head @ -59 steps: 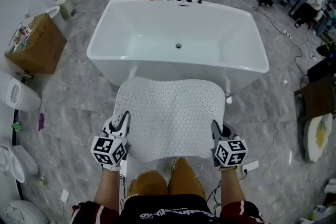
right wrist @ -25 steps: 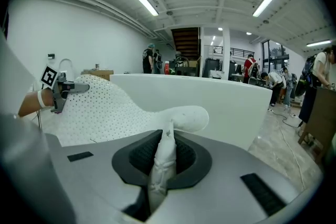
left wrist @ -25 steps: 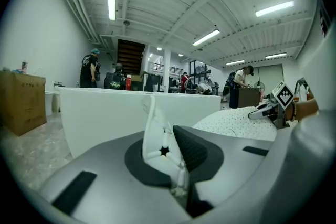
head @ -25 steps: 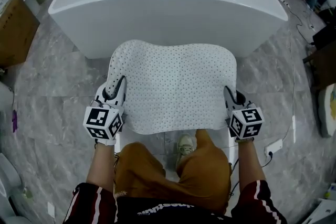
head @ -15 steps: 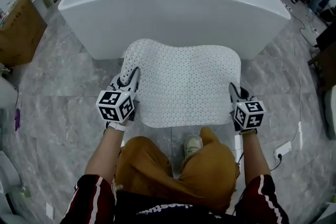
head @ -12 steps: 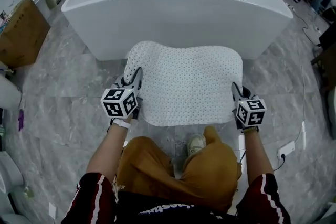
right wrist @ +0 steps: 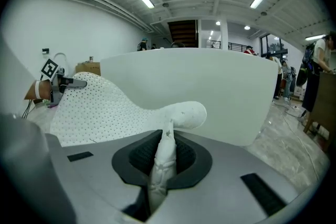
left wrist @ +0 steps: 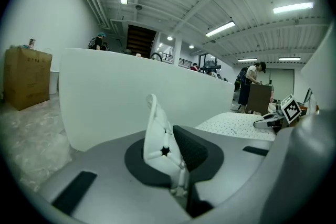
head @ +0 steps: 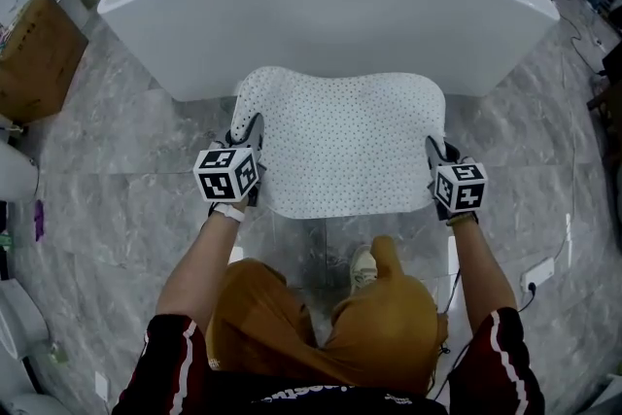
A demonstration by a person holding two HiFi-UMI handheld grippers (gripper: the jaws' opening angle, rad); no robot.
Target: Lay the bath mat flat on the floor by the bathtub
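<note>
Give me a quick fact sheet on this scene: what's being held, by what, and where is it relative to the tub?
Item held: white dotted bath mat
Left gripper: shut on the mat's left edge
Right gripper: shut on the mat's right edge
Position: spread between both grippers, in front of the bathtub
Underneath: grey marble floor
Status: mat not yet released

The head view looks steeply down from above, fairly near, toward the bathtub. The 2 gripper views sit low, close behind their own jaws, facing the bathtub's outer wall; all 3 share the bath mat
</note>
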